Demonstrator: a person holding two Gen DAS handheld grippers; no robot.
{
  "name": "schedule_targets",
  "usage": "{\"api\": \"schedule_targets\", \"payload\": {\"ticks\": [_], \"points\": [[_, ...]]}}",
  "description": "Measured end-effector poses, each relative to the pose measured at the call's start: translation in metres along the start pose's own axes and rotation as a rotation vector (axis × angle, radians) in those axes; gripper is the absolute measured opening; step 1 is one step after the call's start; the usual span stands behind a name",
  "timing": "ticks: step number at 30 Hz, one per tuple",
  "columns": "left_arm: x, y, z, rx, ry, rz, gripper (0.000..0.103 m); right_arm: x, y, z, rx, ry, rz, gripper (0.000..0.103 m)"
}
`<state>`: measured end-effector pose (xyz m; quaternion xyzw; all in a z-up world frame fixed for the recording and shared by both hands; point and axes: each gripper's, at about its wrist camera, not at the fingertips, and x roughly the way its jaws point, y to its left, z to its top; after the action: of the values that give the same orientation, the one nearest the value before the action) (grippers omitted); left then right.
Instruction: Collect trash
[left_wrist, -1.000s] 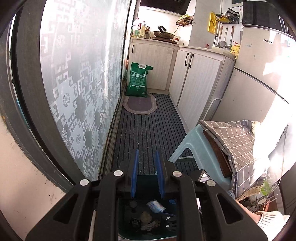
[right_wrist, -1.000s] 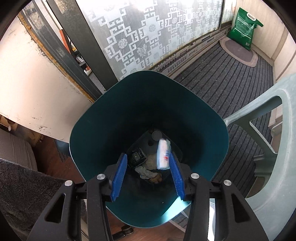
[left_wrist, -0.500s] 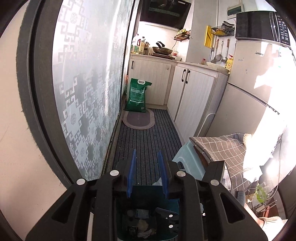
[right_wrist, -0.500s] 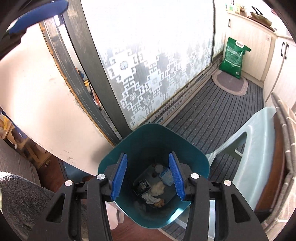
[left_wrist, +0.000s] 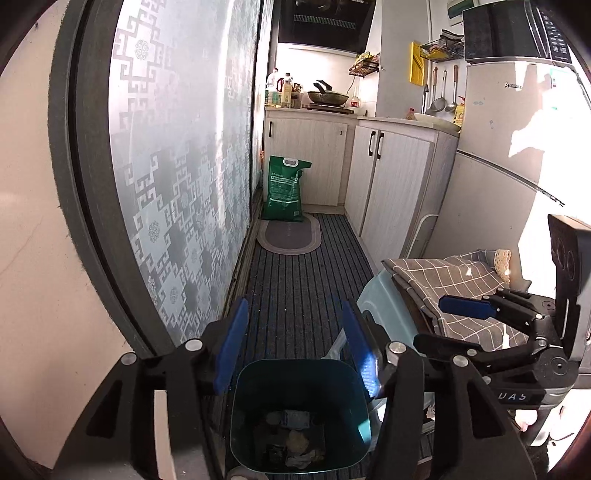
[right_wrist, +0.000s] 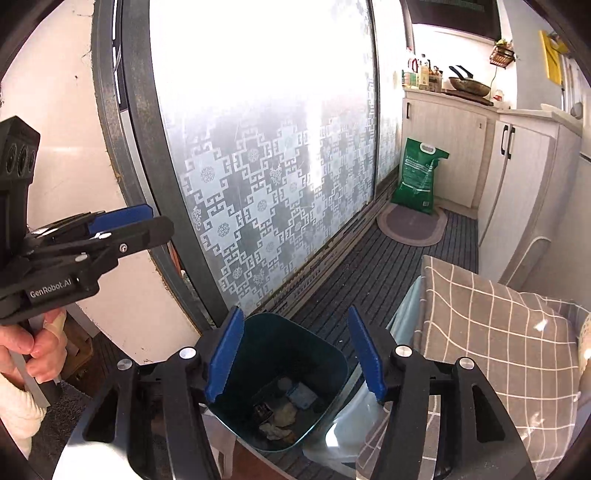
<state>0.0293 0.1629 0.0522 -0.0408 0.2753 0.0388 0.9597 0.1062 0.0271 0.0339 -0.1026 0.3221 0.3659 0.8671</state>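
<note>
A: Left tongs (left_wrist: 295, 347)?
B: Spread wide, blue pads (left_wrist: 231, 343) apart, nothing between them. Hovering above the teal bin (left_wrist: 299, 417) at lower centre of the left view, not touching it.

A: Right tongs (right_wrist: 295, 354)?
B: Also spread wide and empty, above the same bin, lower centre of the right view.

A: Trash (right_wrist: 284, 410)?
B: At the bin's bottom: crumpled scraps and a small pale-blue packet.

A: Any writing?
B: "GenRobot.AI" on the other tool, left edge of the right view; "UAS" on the one at lower right of the left view.

A: Surroundings?
B: Frosted patterned door (left_wrist: 177, 177) at left, striped floor mat (left_wrist: 299, 288) in the middle, green sack (left_wrist: 284, 190) further back by the cabinets, checked cloth (right_wrist: 495, 332) over a pale stool just right of the bin.
</note>
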Motion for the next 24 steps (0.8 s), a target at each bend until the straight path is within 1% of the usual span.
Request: {"api": "schedule_targets", "payload": {"ticks": [1,2,3,5,6,8,9,10,13,15,17,24], "points": [[-0.001,-0.002,-0.002,0.000,0.002,0.000,0.062,-0.008,-0.004,0.000,0.003,-0.011,-0.014,0.066],[-0.002,-0.004,-0.005,0.003,0.004,0.002,0.067,-0.016,-0.007,-0.002,0.005,-0.022,-0.030,0.068],[-0.002,-0.006,-0.006,0.007,0.003,0.005,0.071,-0.023,-0.011,-0.003,0.009,-0.031,-0.043,0.069],[-0.004,-0.011,-0.010,0.020,0.004,0.009,0.073,-0.038,-0.019,-0.007,0.023,-0.047,-0.075,0.075],[-0.004,-0.014,-0.012,0.025,0.003,0.010,0.077,-0.045,-0.022,-0.010,0.030,-0.054,-0.091,0.077],[-0.005,-0.018,-0.015,0.032,0.000,0.012,0.082,-0.059,-0.030,-0.015,0.040,-0.067,-0.116,0.084],[-0.006,-0.021,-0.017,0.040,-0.001,0.019,0.087,-0.066,-0.033,-0.017,0.046,-0.073,-0.126,0.085],[-0.007,-0.024,-0.020,0.052,-0.003,0.035,0.090,-0.073,-0.037,-0.022,0.055,-0.078,-0.137,0.089],[-0.010,-0.032,-0.026,0.065,-0.008,0.038,0.096,-0.089,-0.048,-0.036,0.086,-0.081,-0.154,0.093],[-0.010,-0.034,-0.030,0.057,-0.005,0.034,0.099,-0.096,-0.054,-0.046,0.102,-0.077,-0.173,0.096],[-0.010,-0.036,-0.035,0.052,0.002,0.046,0.100,-0.102,-0.057,-0.057,0.113,-0.071,-0.188,0.099],[-0.011,-0.049,-0.045,0.061,0.018,0.070,0.100,-0.115,-0.054,-0.078,0.105,-0.054,-0.199,0.099]]}}
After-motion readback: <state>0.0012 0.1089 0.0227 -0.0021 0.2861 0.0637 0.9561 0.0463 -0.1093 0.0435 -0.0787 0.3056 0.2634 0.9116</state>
